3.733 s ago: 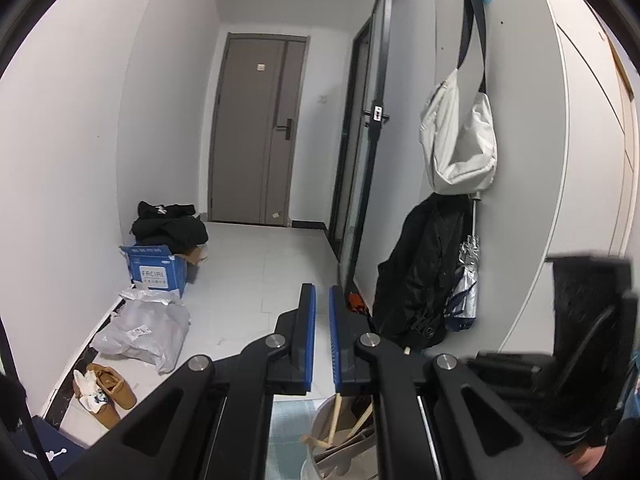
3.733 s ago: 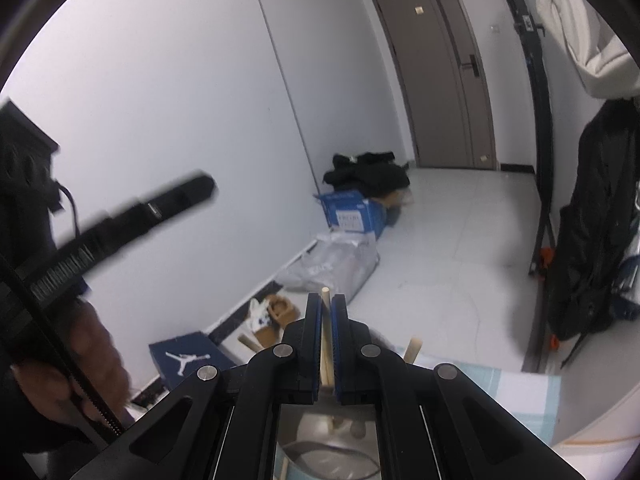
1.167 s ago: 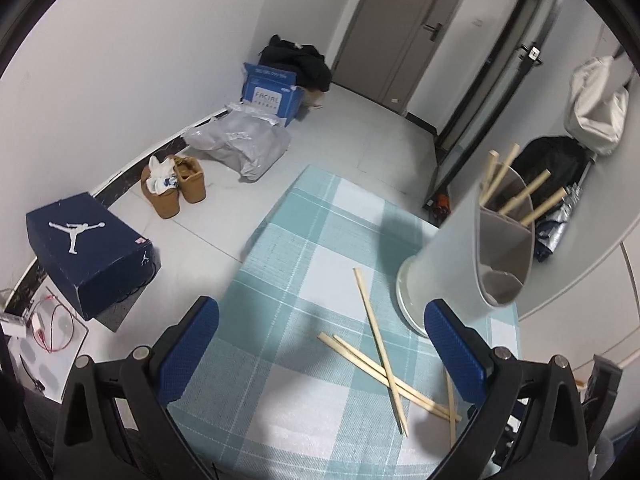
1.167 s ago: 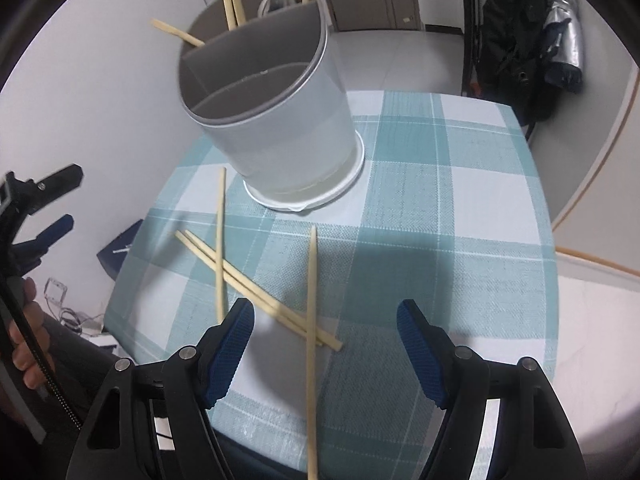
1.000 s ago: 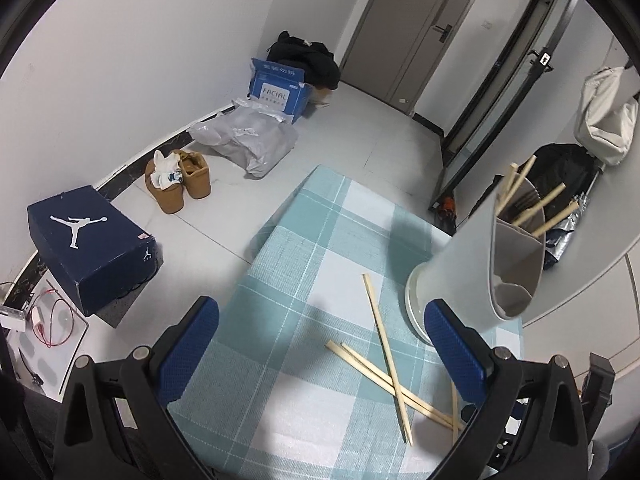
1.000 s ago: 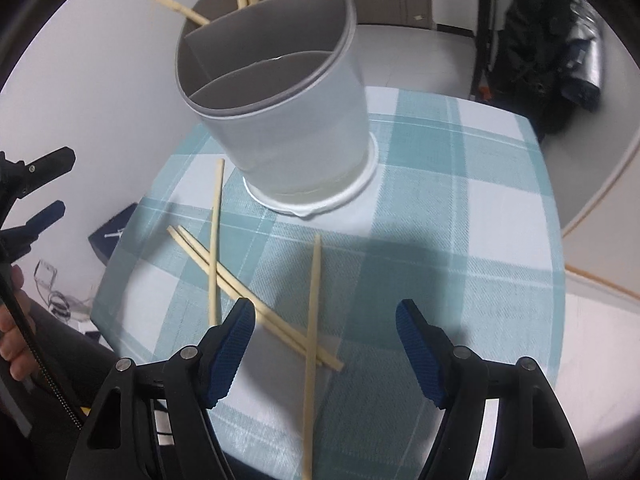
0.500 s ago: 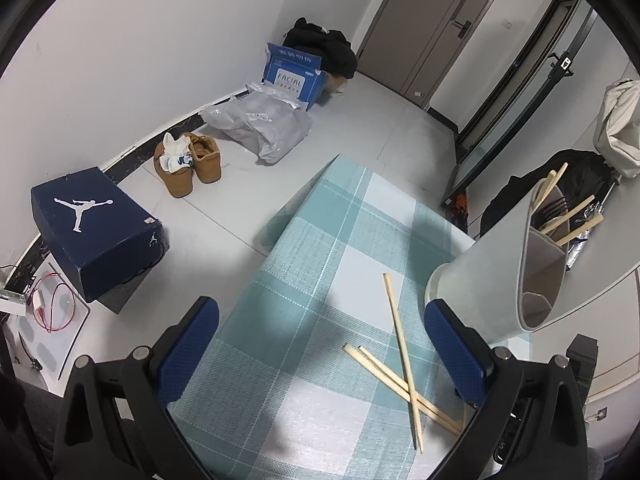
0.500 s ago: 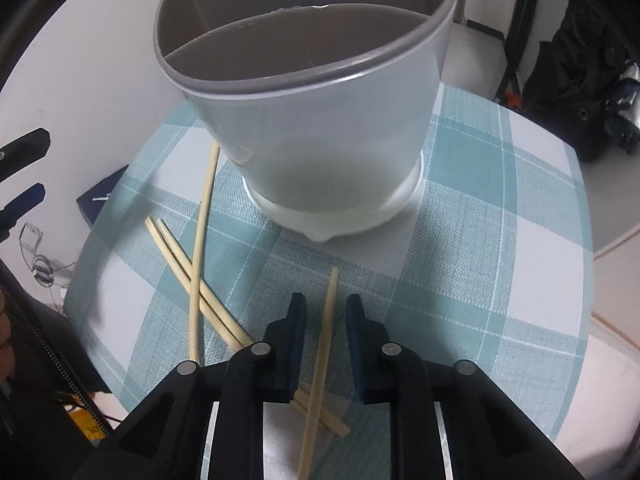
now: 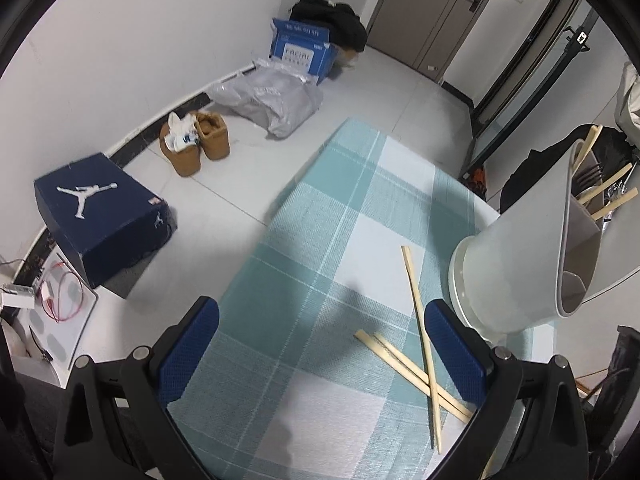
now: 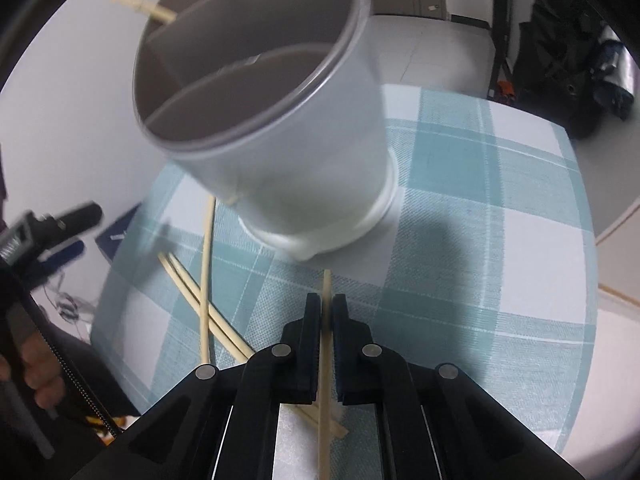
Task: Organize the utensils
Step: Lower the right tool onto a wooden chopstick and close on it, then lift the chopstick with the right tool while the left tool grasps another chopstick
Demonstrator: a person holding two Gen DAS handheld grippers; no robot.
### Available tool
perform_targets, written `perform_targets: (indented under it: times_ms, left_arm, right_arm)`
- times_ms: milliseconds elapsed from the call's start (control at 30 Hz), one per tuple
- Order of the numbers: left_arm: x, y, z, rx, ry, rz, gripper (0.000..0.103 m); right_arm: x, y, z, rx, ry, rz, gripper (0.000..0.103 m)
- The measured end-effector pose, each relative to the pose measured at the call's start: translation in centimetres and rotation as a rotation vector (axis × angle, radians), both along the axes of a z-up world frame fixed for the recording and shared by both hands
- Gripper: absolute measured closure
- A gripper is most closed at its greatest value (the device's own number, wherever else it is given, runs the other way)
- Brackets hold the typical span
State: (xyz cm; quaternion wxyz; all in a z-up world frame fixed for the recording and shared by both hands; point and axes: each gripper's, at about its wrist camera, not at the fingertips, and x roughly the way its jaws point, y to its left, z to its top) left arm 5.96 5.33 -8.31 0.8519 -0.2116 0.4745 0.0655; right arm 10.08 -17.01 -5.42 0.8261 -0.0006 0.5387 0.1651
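Clamping a single wooden chopstick (image 10: 326,344) between the blue pads of the right tool (image 10: 327,304), jaws having just been closing down onto it, its tip poking out toward the base of the white utensil holder (image 10: 280,128). Pointing steeply down at the checked teal-and-white cloth covering the desk (image 10: 500,240). Sitting just beyond the pinched chopstick, the holder, with dividers splitting its inside into compartments; chopsticks leaning out of the far compartment, the near one looking empty. Lying left of the holder's base, three loose chopsticks (image 10: 200,292): a pair side by side and one long stick crossing over them, its far end reaching up beside the holder's wall. Gripping a handle at the lower left edge of the right wrist view, a person's hand (image 10: 38,372).

Hanging released above the cloth, the left tool (image 9: 322,344), blue pads spread wide with nothing between them. Showing in that view too, the same holder (image 9: 516,264) at the right, with a fork and chopsticks inside, and the three loose chopsticks (image 9: 420,344) lying left of its base. Sitting on the floor far left of the holder, a dark shoebox (image 9: 100,216), tan boots (image 9: 196,146), a grey bag (image 9: 268,98) and a blue carton (image 9: 302,50).
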Motion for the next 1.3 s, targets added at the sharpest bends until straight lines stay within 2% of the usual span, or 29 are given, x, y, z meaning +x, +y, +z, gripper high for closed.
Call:
perform_targets:
  times_ms: [233,400,533,700,767,867,933,1100,1233,1300]
  left_arm:
    - [2.0,-0.8,-0.7,-0.022,0.073,-0.025,0.002]
    - [4.0,-1.7,-0.8,0.000,0.106,-0.070,0.002]
    - [5.4,-2.4,-1.3,0.042,0.131,-0.069,0.002]
    - [7.1,-3.4,-2.4,0.053,0.179,-0.122,0.004]
    - [7.4,-3.2,-2.7,0.047,0.187,-0.117,0.010]
    - [7.5,-2.9,-2.9,0.030,0.192,-0.094,0.014]
    - [7.7,-3.4,-2.7,0.063,0.197,-0.111,0.015]
    - [8.4,-5.1,-2.7,0.180,0.225,-0.169,0.026]
    - [8.1,-5.8,-2.7,0.243,0.213,-0.211,0.042]
    - [8.1,-6.0,-2.6,0.244,0.204,-0.230,0.051]
  right_arm:
    - [0.3,-2.7,1.2,0.096,-0.011,-0.068,0.098]
    - [0.6,-4.1,2.9,0.129,-0.037,-0.077,0.098]
    - [1.0,-4.4,3.1,0.167,-0.040,-0.108,0.098]
    - [1.3,-5.5,3.3,0.212,-0.039,-0.147,0.098]
    - [1.3,-5.6,3.5,0.225,-0.044,-0.147,0.098]
    - [1.2,-5.7,3.9,0.228,-0.055,-0.144,0.098]
    - [1.2,-5.8,3.9,0.240,-0.054,-0.144,0.098]
    - [1.2,-5.7,4.3,0.243,-0.068,-0.135,0.098]
    - [1.2,-5.6,4.2,0.241,-0.074,-0.130,0.098]
    - [1.1,-5.5,4.3,0.241,-0.076,-0.127,0.098]
